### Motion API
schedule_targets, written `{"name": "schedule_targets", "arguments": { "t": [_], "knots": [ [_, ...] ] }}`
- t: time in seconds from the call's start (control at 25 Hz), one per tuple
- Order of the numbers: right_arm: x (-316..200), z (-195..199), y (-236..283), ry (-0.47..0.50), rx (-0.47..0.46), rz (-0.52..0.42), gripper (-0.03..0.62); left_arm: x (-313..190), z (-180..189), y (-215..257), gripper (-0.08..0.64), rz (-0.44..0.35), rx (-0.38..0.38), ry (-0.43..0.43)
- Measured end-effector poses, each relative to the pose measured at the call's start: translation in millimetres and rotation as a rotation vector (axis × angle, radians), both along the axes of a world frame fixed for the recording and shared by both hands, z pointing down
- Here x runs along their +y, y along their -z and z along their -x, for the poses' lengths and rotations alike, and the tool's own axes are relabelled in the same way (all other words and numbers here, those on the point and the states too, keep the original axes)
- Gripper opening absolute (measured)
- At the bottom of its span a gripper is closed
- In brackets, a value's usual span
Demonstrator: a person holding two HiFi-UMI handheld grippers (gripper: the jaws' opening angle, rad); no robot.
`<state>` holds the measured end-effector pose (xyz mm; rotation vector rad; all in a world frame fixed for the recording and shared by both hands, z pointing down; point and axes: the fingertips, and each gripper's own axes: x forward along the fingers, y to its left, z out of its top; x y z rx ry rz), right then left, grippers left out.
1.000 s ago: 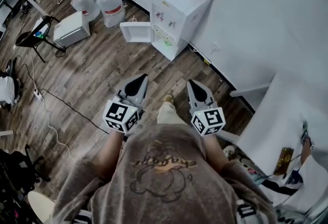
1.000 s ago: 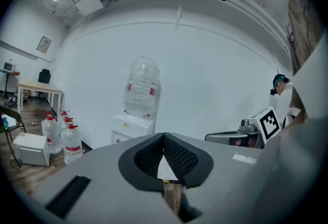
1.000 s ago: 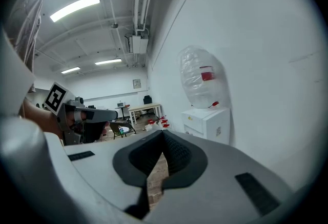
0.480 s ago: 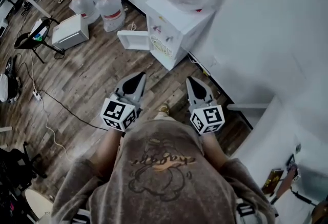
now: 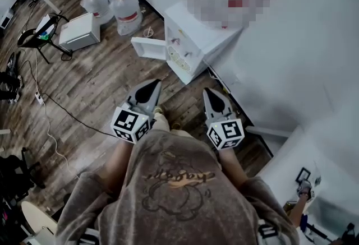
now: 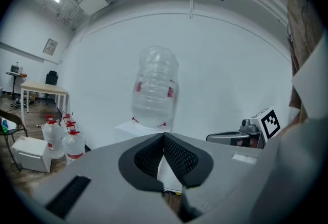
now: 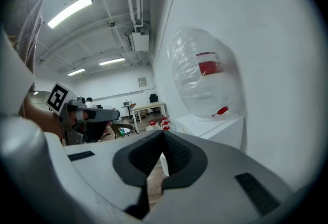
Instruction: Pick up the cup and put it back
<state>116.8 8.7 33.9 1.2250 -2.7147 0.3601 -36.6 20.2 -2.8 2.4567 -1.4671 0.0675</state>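
No cup shows in any view. My left gripper (image 5: 152,84) and right gripper (image 5: 211,92) are held side by side in front of the person's chest, above the wooden floor, both pointing at a white water dispenser (image 5: 190,36). A big clear bottle (image 6: 155,87) stands on top of it. The left gripper (image 6: 163,136) has its jaws shut with nothing between them. The right gripper (image 7: 163,132) is shut too and holds nothing. The dispenser's small front door (image 5: 148,47) hangs open to the left.
Several water jugs (image 5: 120,5) stand by the wall left of the dispenser, with a white box (image 5: 81,31) and a chair (image 5: 39,36) further left. A cable (image 5: 61,112) runs across the floor. A white wall (image 5: 303,59) fills the right.
The head view has shifted a little and the person's feet have stepped. Both grippers keep the same shut pose, pointing at the dispenser.
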Motion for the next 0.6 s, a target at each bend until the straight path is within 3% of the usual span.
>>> {"name": "schedule_targets", "arguments": {
  "t": [0.28, 0.6],
  "knots": [
    [-37, 12, 0, -0.034, -0.004, 0.003, -0.002, -48, 8, 5, 0.003, -0.010, 0.005, -0.053],
    [-70, 34, 6, -0.108, 0.011, 0.020, -0.002, -98, 44, 8, 0.003, -0.011, 0.019, -0.105]
  ]
}}
